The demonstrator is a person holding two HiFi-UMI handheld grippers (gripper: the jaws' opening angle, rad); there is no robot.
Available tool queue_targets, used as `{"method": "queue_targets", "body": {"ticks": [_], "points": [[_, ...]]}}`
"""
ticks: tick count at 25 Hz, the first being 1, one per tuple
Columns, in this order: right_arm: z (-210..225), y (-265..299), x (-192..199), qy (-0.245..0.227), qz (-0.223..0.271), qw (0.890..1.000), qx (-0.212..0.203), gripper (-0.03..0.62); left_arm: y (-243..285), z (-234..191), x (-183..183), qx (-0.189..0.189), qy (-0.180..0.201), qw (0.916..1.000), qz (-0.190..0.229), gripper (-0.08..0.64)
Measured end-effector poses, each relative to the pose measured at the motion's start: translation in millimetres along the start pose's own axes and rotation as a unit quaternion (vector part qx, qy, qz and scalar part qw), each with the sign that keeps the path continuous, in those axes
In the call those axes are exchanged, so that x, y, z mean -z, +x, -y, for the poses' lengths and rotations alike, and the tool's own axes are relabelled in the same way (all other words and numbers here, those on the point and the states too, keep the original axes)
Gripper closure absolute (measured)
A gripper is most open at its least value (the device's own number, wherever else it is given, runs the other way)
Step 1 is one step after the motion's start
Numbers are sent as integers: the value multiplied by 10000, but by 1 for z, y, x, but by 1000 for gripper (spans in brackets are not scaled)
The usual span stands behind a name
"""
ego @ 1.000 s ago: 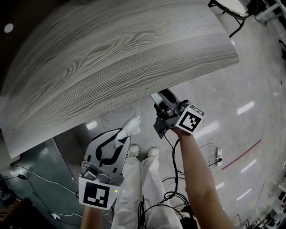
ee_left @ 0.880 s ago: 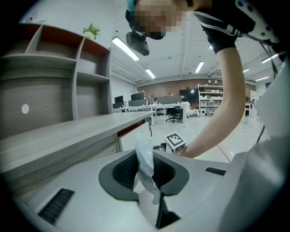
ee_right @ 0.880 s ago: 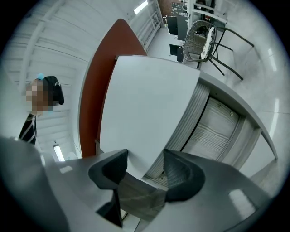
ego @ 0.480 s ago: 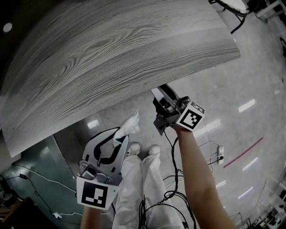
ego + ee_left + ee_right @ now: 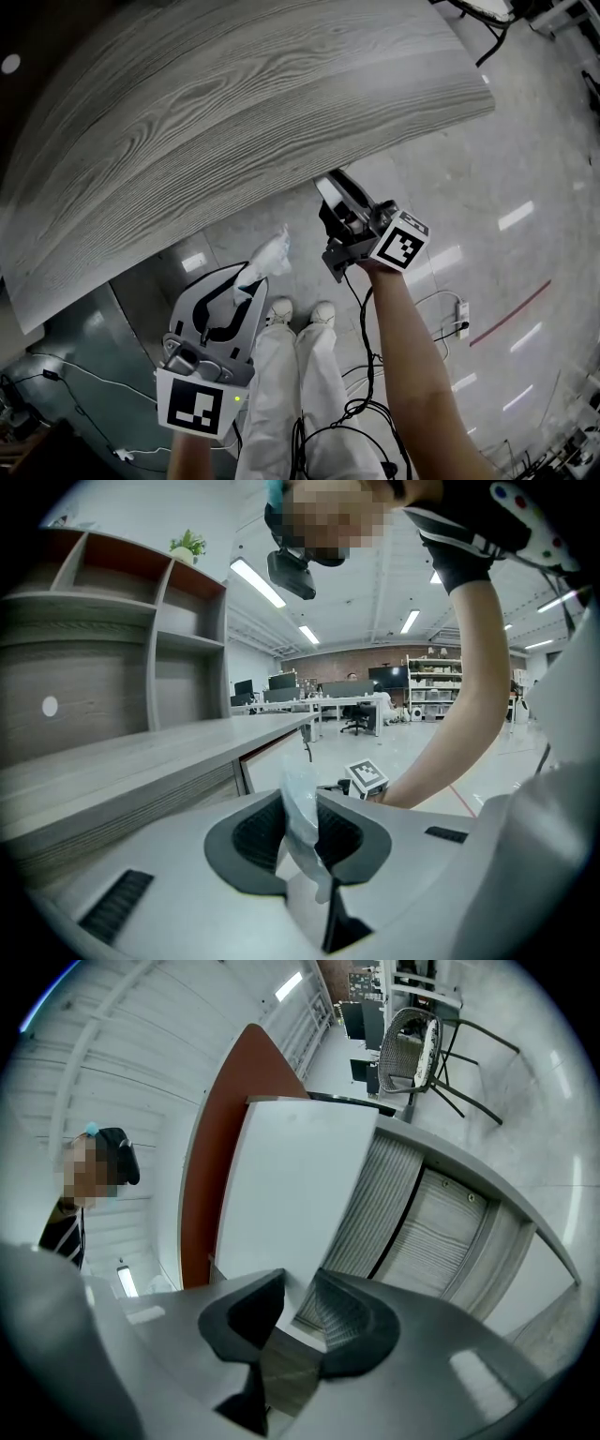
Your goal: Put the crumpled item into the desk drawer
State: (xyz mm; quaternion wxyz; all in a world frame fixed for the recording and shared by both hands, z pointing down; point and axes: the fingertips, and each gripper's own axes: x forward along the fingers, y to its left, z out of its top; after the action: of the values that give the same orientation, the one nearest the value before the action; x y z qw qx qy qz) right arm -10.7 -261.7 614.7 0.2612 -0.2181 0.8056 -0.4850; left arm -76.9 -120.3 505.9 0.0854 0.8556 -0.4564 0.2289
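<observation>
Crumpled item [image 5: 269, 255] pinched in left tool [image 5: 246, 281], hanging below surface [image 5: 234, 112] edge. Long axis runs 7 to 1 o'clock, free end toward 1 o'clock. Right tool [image 5: 330, 192] closing on panel [image 5: 291, 1213] edge under surface, likely drawer front. Step in hand: opening drawer. Next: firm grip, straight pull.

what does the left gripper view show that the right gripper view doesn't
Only the left gripper view: the crumpled item pinched in the left tongs, plus the other gripper's marker cube.
Only the right gripper view: the wood-grain drawer fronts, a chair, and the right tongs closing at the edge of a pale panel, not visibly gripping it.
Both: the wood-grain desk.
</observation>
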Motion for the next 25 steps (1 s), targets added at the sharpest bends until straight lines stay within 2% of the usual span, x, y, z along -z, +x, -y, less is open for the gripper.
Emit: {"method": "queue_targets", "body": {"ticks": [8, 12, 16, 18, 19, 20, 22, 24, 25], "points": [[0, -12, 2, 21, -16, 10000, 56, 541, 1, 2, -2, 51, 49, 10000, 10, 501], [2, -19, 6, 32, -43, 9998, 198, 518, -3, 10, -4, 39, 50, 10000, 55, 502], [6, -17, 6, 339, 252, 9990, 154, 507, 0, 10, -3, 69, 77, 9999, 62, 501], [10, -17, 5, 580, 405, 9974, 107, 445, 0, 8, -1, 75, 89, 9999, 39, 502], [10, -16, 4, 677, 475, 9966, 40, 336, 0, 8, -1, 71, 93, 9999, 33, 502], [8, -14, 2, 722, 514, 9961, -53, 325, 1, 7, -1, 61, 91, 9999, 38, 501], [4, -7, 0, 722, 499, 9958, -277, 334, 1, 2, -1, 33, 69, 10000, 51, 502], [-1, -4, 1, 712, 476, 9953, -453, 402, 1, -1, -1, 18, 54, 10000, 50, 502], [-3, -5, 2, 703, 478, 9951, -496, 406, 1, -2, -1, 12, 53, 10000, 46, 501]]}}
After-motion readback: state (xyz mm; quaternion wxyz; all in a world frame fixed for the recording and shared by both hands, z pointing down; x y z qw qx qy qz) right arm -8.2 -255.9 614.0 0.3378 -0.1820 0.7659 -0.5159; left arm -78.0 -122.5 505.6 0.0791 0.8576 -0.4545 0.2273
